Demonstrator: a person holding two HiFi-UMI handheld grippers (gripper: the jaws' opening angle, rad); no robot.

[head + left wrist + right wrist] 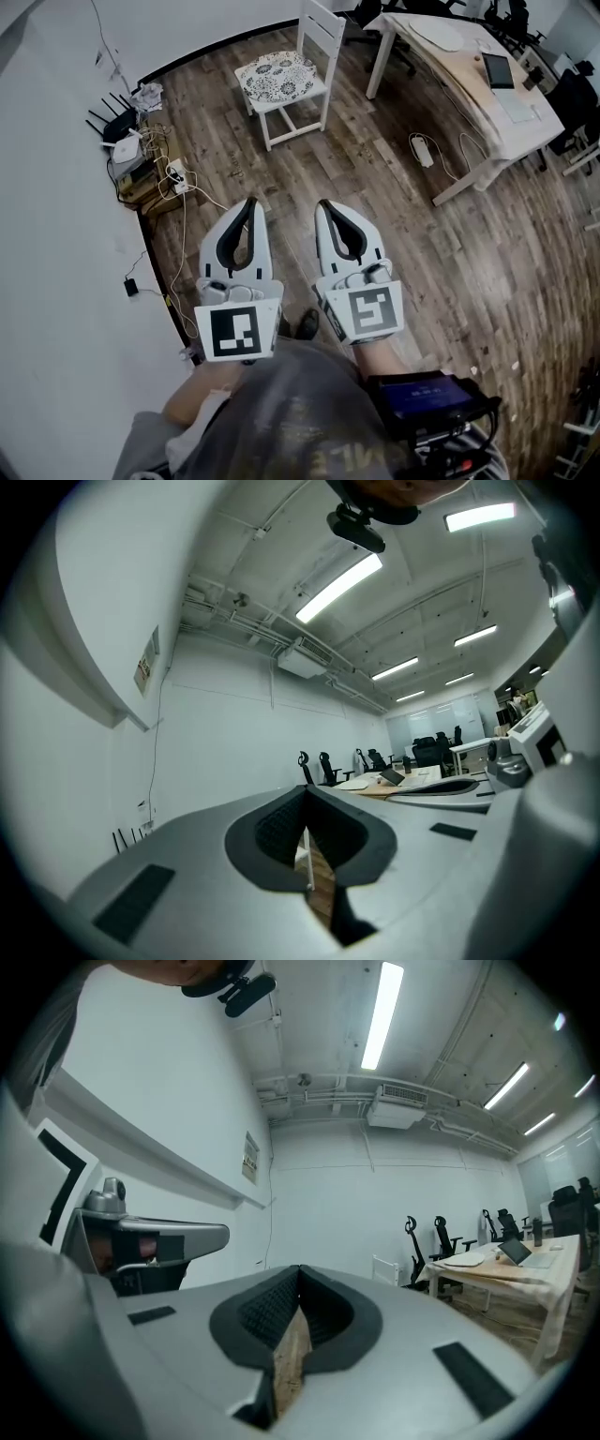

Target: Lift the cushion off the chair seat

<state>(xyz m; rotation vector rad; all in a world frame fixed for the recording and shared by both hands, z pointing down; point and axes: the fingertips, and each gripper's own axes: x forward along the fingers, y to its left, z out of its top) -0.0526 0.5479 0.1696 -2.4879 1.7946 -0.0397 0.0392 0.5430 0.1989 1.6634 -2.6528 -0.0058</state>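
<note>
Left of the chair [315,36]: router [120,127] and a cable tangle [173,173] on the floor against the wall. Worth keeping clear of on the way in.

Left gripper [248,202]: well short of the chair, pointing toward it. Jaws together at the tips, nothing between them.

Cushion [275,77]: patterned, lying flat on the chair seat and covering most of it. Nothing touches it.

Right gripper [324,204]: just beside the left one, equally short of the chair. Jaws closed, empty.

Right of the chair: desk [450,70], well apart, no obstruction.

Judgement: approach stage, lift not yet begun. Both sets of jaws need opening before they arrive. Best bet is one gripper on each side edge of the cushion, pinching the cushion's edge only, not the seat board beneath. Raise both together and level; a soft cushion will likely sag or slip if taken from one corner.
</note>
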